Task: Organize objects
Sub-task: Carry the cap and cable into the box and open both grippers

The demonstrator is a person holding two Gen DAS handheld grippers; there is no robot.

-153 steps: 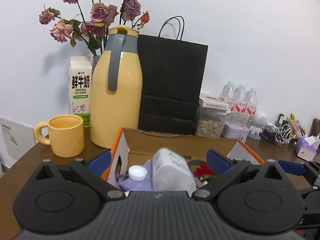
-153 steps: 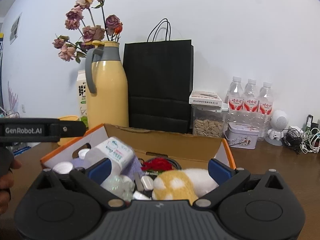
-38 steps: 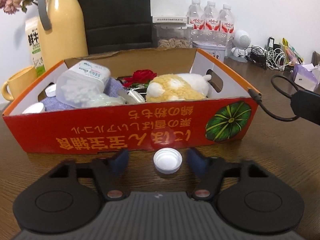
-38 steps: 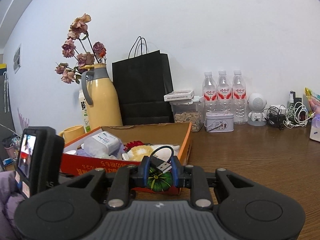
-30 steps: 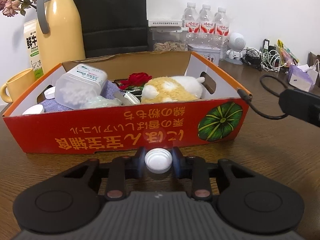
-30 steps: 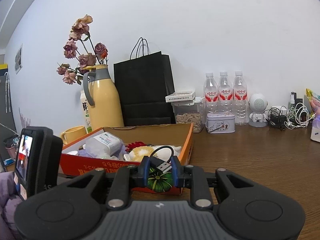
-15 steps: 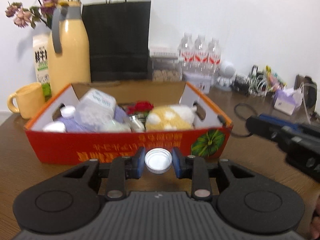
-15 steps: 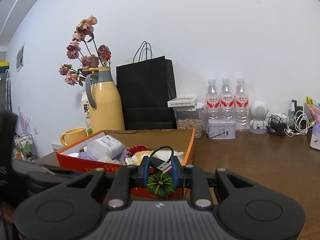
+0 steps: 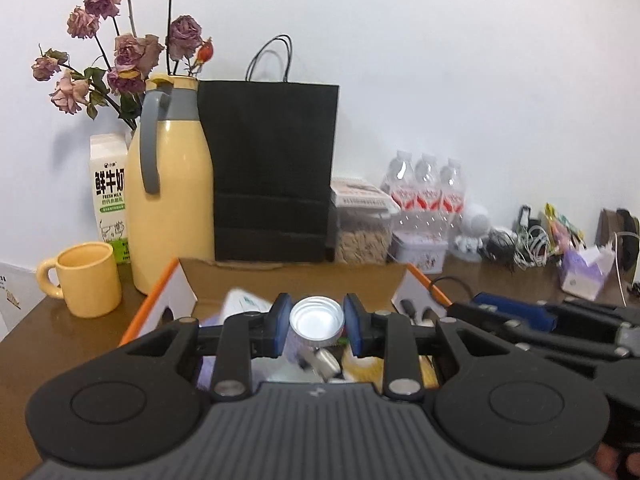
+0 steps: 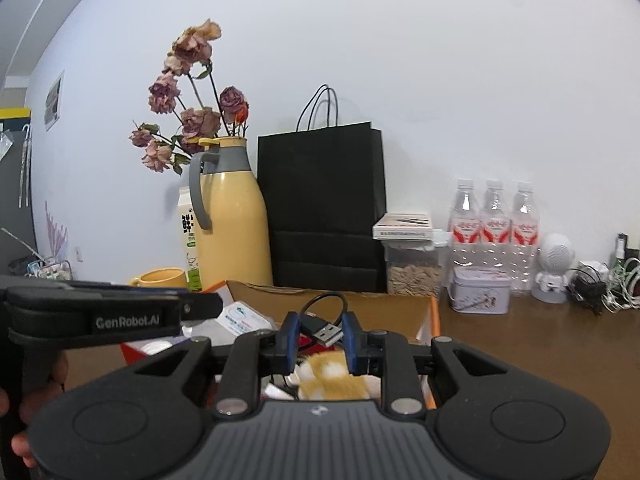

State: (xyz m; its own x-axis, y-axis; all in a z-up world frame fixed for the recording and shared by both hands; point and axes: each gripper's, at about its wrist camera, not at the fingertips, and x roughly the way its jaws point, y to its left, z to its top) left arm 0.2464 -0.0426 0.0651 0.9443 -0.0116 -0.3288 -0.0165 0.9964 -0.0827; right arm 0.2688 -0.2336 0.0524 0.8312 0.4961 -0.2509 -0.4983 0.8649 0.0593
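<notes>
My left gripper [image 9: 317,323] is shut on a white bottle cap [image 9: 317,319] and holds it above the open orange cardboard box [image 9: 184,292]. My right gripper [image 10: 320,334] is shut on a black USB cable [image 10: 322,330] and holds it above the same box [image 10: 434,316], over a yellow and white plush toy [image 10: 332,380]. The box holds a clear plastic container [image 10: 244,318], purple cloth and other small items. The right gripper shows in the left wrist view [image 9: 516,316], and the left gripper shows in the right wrist view [image 10: 120,312].
Behind the box stand a yellow thermos [image 9: 172,192], a black paper bag [image 9: 272,172], a milk carton [image 9: 108,196] and dried roses [image 9: 124,52]. A yellow mug [image 9: 86,280] sits left. Water bottles [image 10: 494,232], a tin [image 10: 480,290], a seed jar [image 10: 412,272] and tangled cables [image 10: 600,280] lie right.
My left gripper closed on the bottle cap on the table, lifted it, and moved it forward over the box. My right gripper moved forward over the box with the cable.
</notes>
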